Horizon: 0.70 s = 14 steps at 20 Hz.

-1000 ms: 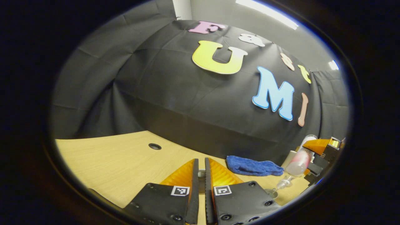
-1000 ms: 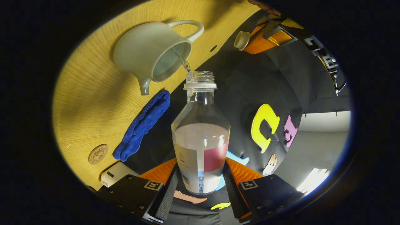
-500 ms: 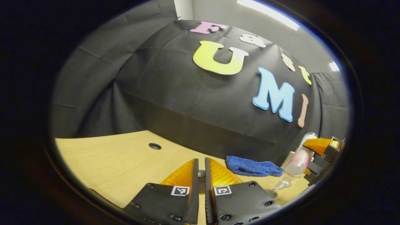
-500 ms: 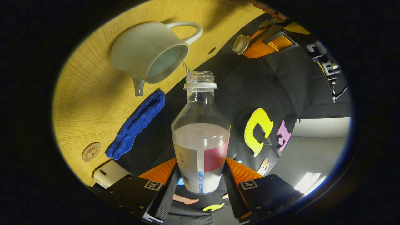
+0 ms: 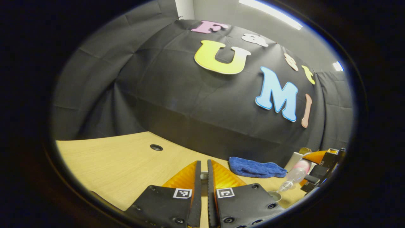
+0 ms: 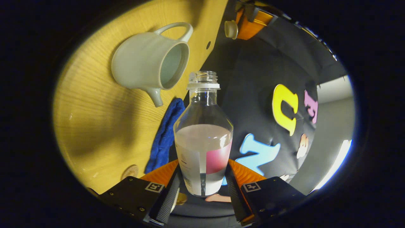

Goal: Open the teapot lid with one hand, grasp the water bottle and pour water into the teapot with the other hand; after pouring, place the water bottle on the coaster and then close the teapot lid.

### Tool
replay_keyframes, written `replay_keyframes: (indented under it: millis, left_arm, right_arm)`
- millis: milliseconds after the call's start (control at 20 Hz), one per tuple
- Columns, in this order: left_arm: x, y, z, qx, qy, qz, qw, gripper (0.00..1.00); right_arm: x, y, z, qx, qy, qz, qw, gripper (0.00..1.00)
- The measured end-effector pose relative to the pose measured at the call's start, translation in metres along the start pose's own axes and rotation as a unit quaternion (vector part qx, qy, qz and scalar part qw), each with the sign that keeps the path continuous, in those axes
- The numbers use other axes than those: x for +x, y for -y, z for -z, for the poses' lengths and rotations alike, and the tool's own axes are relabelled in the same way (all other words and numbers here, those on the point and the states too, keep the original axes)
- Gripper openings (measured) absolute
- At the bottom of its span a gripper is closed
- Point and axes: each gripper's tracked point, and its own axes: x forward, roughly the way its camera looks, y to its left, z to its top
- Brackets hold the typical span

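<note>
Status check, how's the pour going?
Right gripper shut on bottle, no stream visible. Left gripper holds lid aloft. Teapot open. Nothing blocking.

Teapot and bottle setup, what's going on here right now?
A person holds a set of tongs in each hand. The right tongs grip an uncapped water bottle that is part full, its mouth near the open teapot on the wooden table; no water is running from it at this moment. The left tongs hold the teapot lid off to the side. A blue cloth lies near the teapot, and the coaster sits bare beyond it.
</note>
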Motion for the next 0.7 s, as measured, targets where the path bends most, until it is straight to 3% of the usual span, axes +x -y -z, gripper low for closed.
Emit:
replay_keyframes:
  millis: [300, 400, 450, 700]
  left_arm:
    - [0.001, 0.001, 0.004, 0.005, -0.006, 0.001, 1.0, 0.18]
    - [0.002, 0.001, 0.005, 0.01, -0.009, 0.002, 1.0, 0.12]
    - [0.003, 0.002, 0.007, 0.012, -0.011, 0.002, 1.0, 0.18]
    - [0.005, 0.011, 0.008, 0.019, -0.016, 0.01, 1.0, 0.14]
  right_arm:
    - [-0.002, -0.018, 0.007, 0.123, -0.003, -0.053, 0.991, 0.75]
    - [-0.002, -0.025, 0.012, 0.172, -0.005, -0.074, 0.982, 0.75]
    - [0.001, -0.026, 0.014, 0.201, -0.007, -0.087, 0.976, 0.75]
    - [0.004, -0.027, 0.028, 0.344, -0.016, -0.129, 0.93, 0.76]
